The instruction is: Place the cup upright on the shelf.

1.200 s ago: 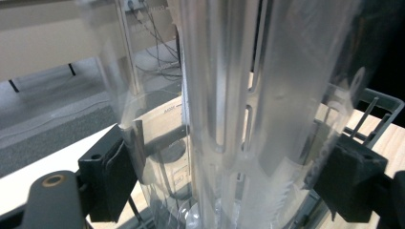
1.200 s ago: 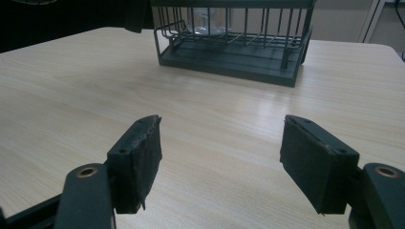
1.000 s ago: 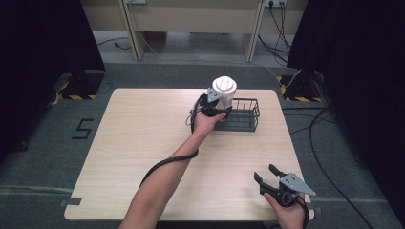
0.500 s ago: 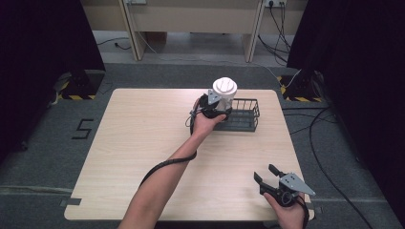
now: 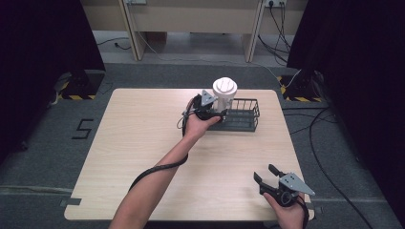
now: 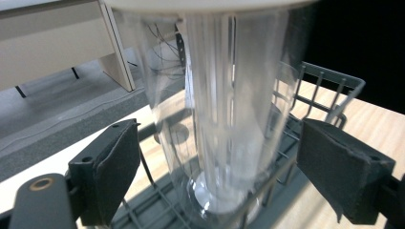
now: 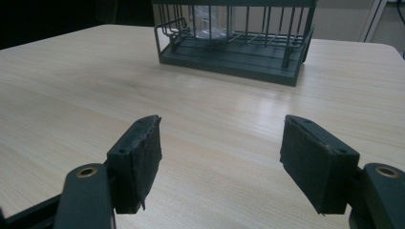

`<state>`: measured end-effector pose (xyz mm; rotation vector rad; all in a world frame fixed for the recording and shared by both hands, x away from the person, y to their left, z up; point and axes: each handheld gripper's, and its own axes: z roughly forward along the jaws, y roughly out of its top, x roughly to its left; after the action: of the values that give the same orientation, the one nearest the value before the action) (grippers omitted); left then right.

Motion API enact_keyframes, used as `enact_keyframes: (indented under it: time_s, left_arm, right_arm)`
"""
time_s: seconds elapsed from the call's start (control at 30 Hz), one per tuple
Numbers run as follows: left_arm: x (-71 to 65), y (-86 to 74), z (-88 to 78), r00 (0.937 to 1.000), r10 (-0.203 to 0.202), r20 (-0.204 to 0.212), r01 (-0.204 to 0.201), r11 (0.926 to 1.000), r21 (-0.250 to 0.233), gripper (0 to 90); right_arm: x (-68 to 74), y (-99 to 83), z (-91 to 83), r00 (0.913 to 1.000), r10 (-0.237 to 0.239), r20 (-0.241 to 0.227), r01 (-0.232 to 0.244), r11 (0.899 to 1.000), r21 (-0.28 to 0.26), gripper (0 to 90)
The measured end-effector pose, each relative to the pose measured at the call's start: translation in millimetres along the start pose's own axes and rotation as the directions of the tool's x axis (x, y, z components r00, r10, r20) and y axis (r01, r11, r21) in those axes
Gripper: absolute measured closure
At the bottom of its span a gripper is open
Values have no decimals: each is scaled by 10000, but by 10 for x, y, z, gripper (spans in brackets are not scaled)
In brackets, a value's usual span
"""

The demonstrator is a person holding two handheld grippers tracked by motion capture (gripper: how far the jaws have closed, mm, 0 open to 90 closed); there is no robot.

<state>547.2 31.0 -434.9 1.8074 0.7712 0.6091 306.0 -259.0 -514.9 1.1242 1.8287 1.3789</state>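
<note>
Both forearms are bare, with no sleeves in sight. The left gripper [image 5: 216,110] and right gripper [image 5: 267,174] are black, each topped by a grey three-cornered plate and trailing a black cable. Their jaws carry dark, rough-edged rectangular pads [image 7: 136,162], with a brass-coloured ringed hole [image 7: 86,172] behind.

Only readable mark I can see is a black "5" [image 5: 83,129] on the grey floor [image 5: 47,157] left of the table [image 5: 133,138], nothing else legible.
</note>
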Motion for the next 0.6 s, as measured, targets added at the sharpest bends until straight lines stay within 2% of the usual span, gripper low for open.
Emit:
enact_keyframes:
  time_s: [0.2,0.37,0.5,0.6]
  left_arm:
    - [-29,-93,-175,9997,40,223,-39,10000,-58,144]
    - [-44,-121,-307,9992,223,335,-221,9997,-55,144]
    - [-46,-128,-391,9991,213,363,-208,9997,-142,144]
    - [-37,-158,-519,9987,424,284,-423,9991,-54,144]
  right_arm:
    - [-2,2,2,10000,-22,13,22,10000,23,309]
    - [2,-1,-1,10000,7,44,-7,10000,-4,309]
    - [1,0,1,10000,-1,48,1,10000,-5,309]
    - [-1,1,3,10000,-34,42,34,10000,17,309]
